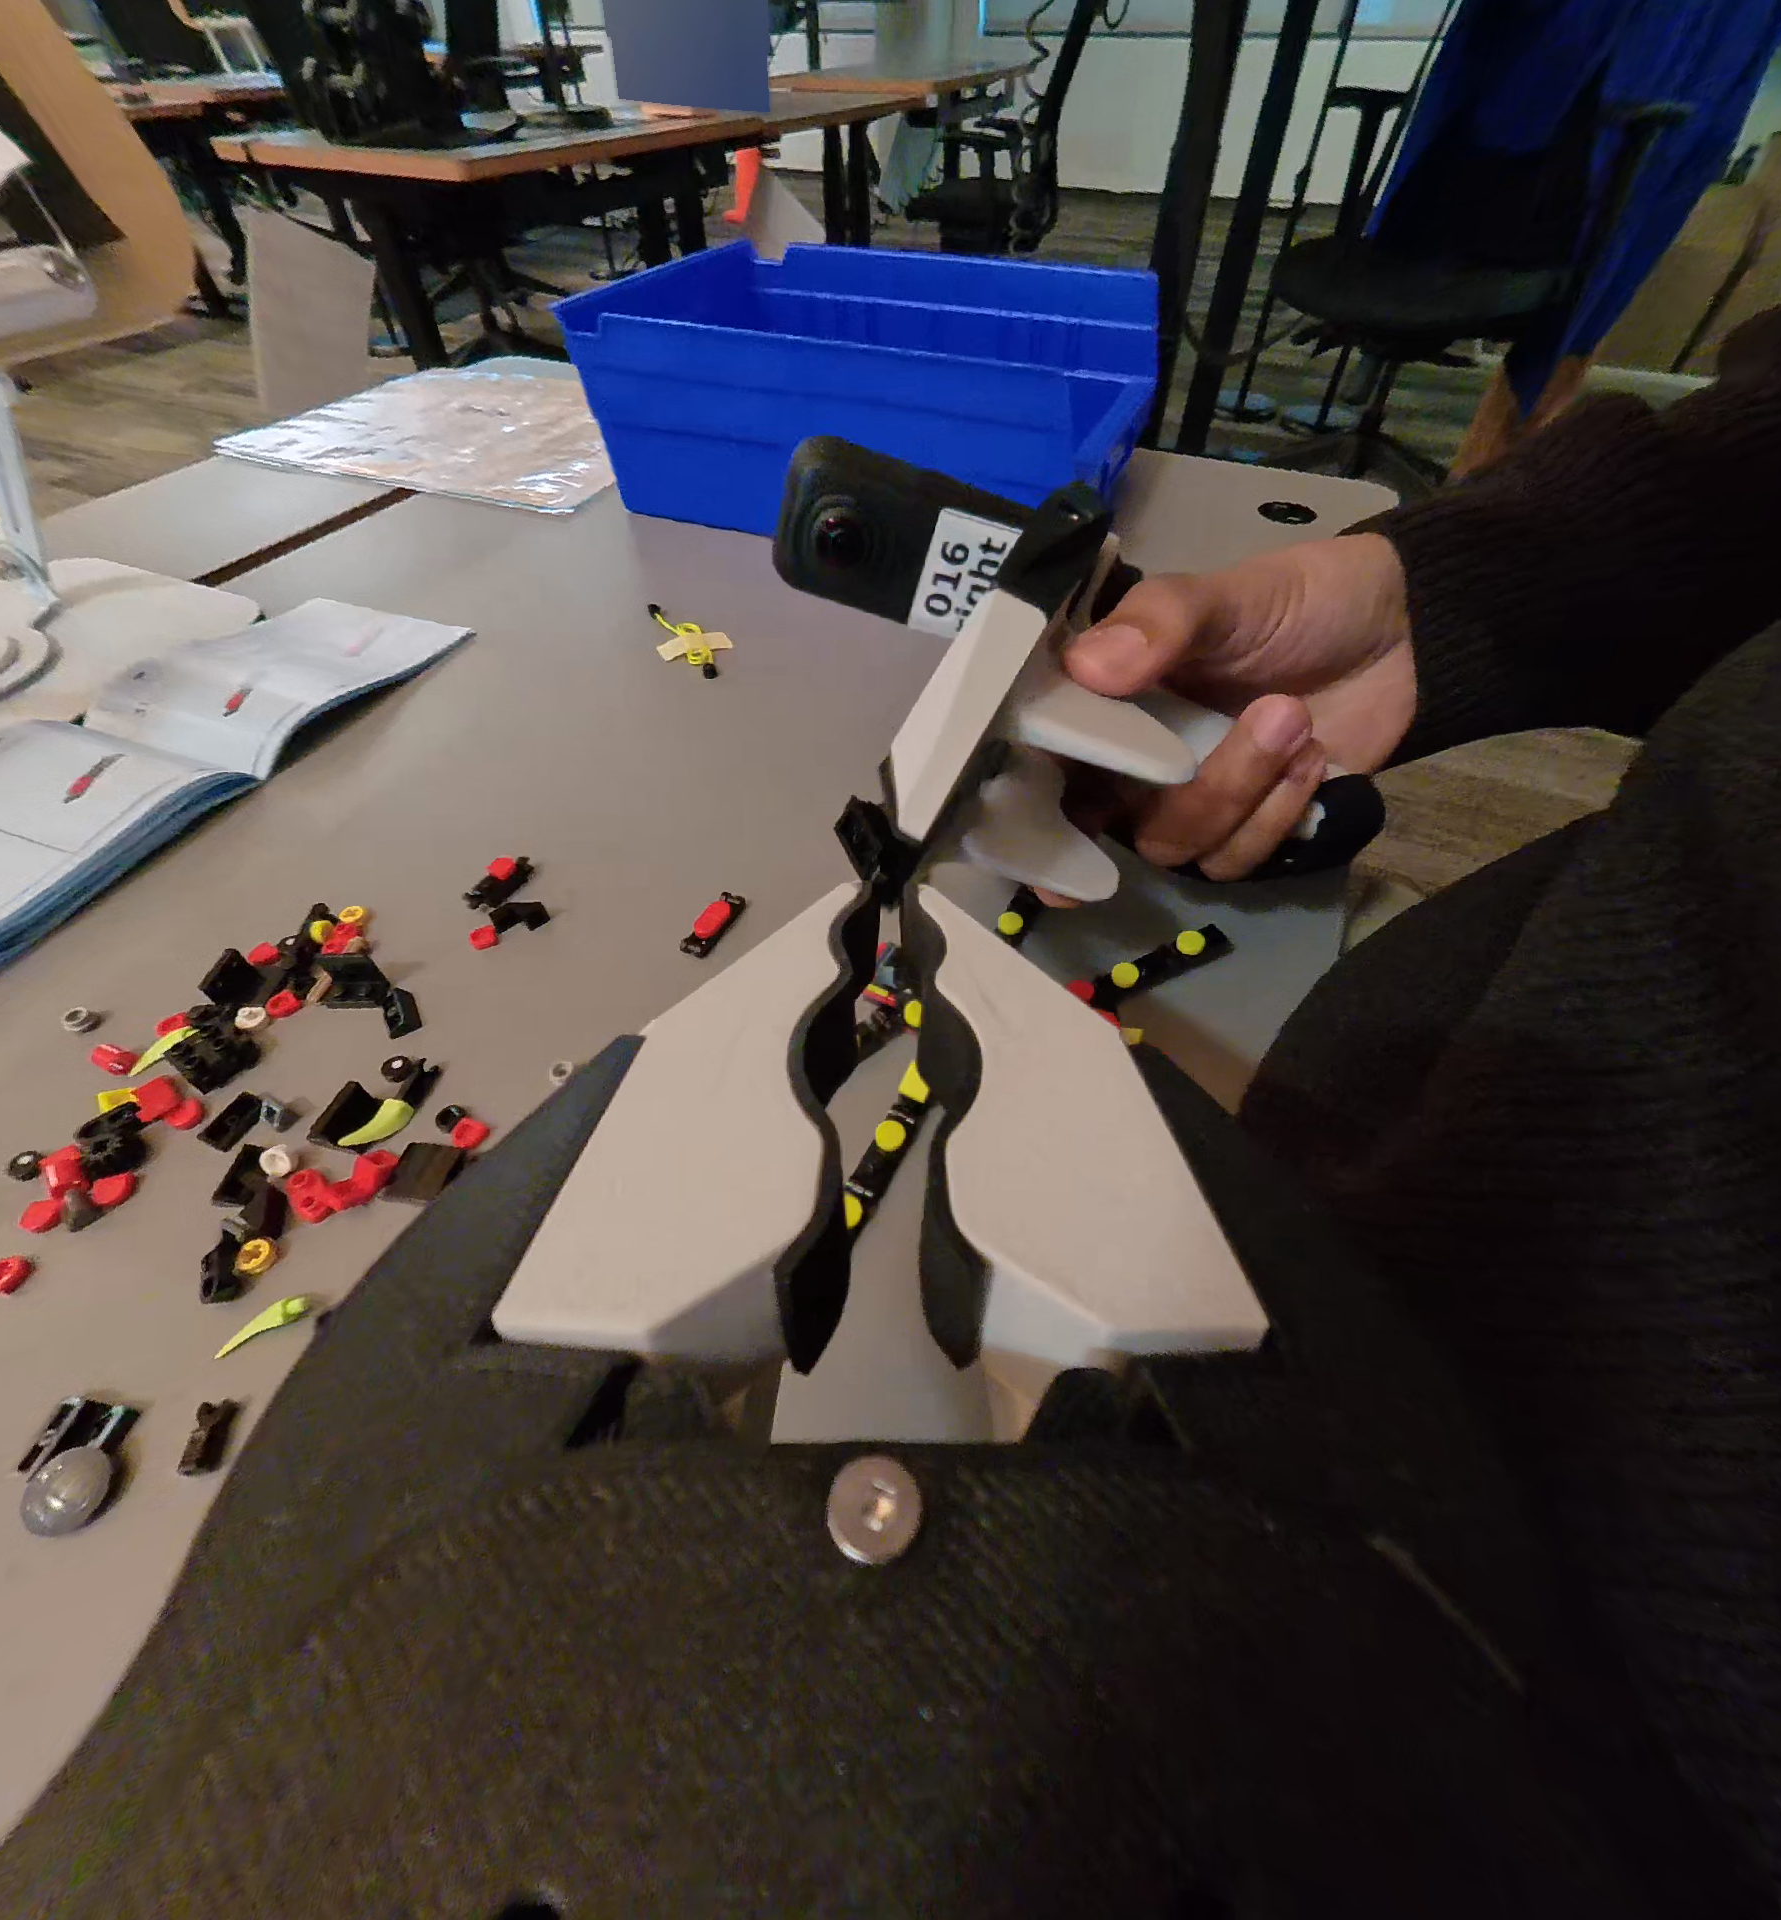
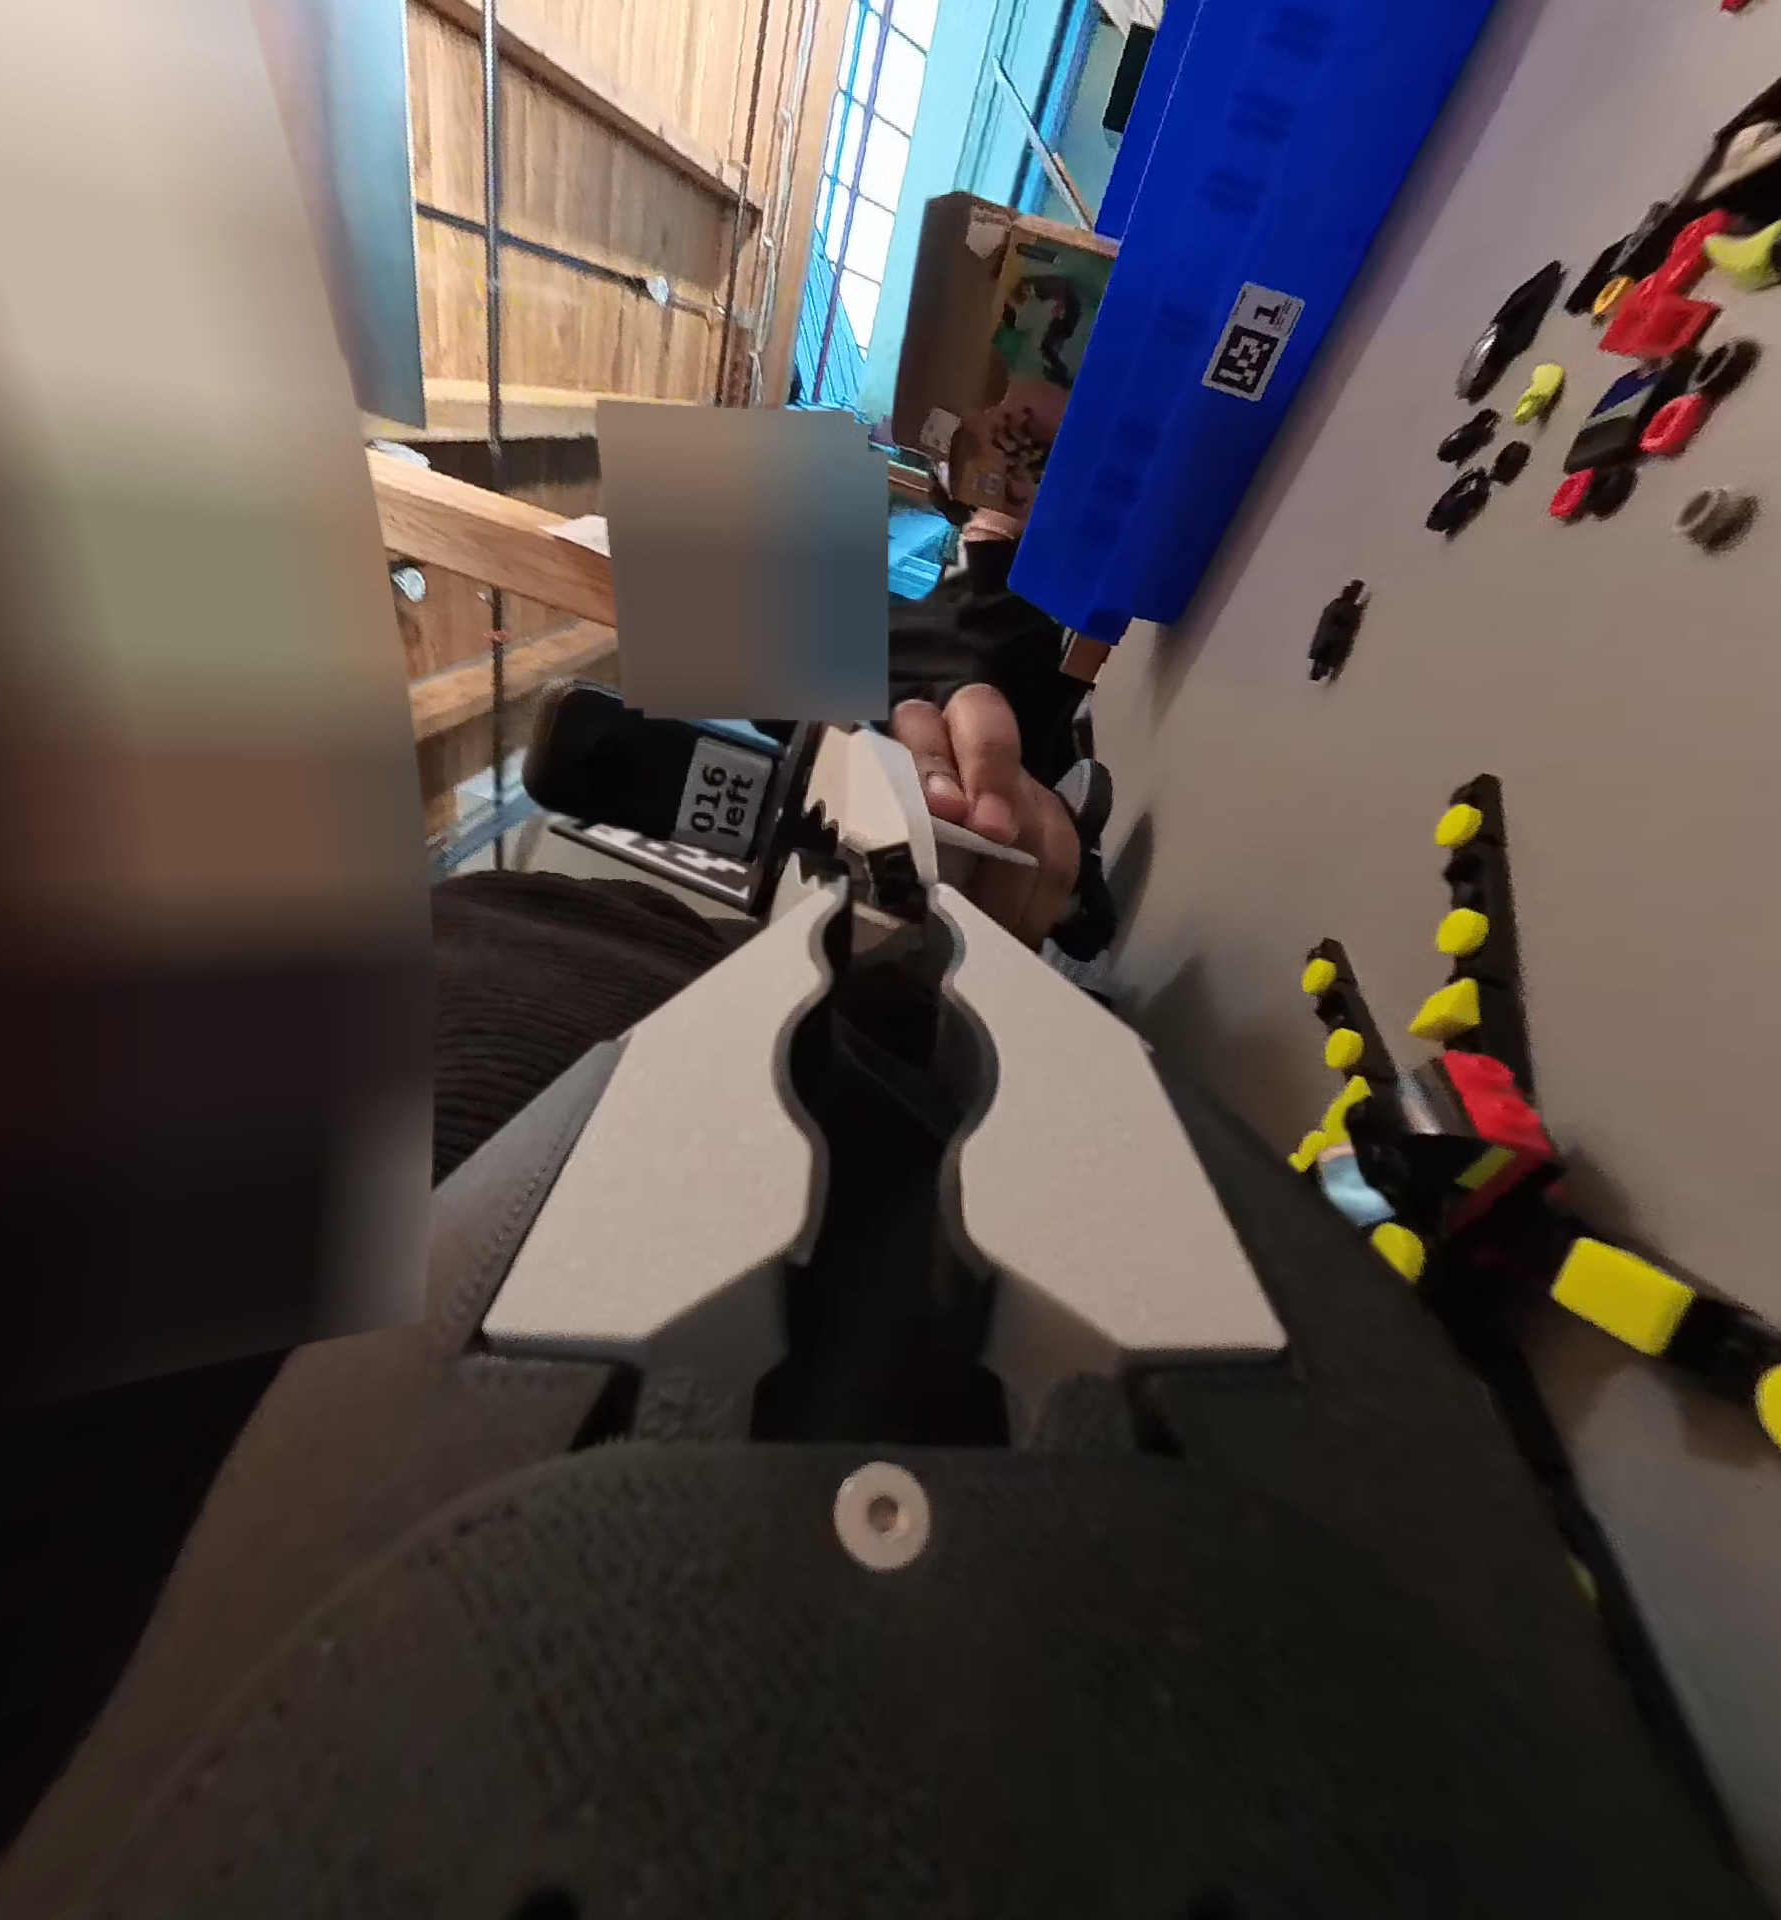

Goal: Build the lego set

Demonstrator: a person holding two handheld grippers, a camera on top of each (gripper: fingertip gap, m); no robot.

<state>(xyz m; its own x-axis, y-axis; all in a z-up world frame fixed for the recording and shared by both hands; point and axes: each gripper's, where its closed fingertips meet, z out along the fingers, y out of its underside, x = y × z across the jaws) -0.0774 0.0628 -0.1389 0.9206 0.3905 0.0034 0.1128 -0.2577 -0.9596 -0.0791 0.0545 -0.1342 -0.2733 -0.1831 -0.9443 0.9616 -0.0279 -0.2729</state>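
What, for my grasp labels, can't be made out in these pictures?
Small black piece: both views, too small; which tool clamps it, left tool or right tool, unclear.
Lego model: right wrist view blurred, cut off; left wrist view, behind the left tool.
Booklet: cut by left wrist view's edge.

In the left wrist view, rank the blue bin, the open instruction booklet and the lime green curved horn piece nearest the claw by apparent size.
1. Blue bin, largest though farthest.
2. Instruction booklet, partly cut off at the frame's left edge.
3. Lime horn piece, by far the smallest.
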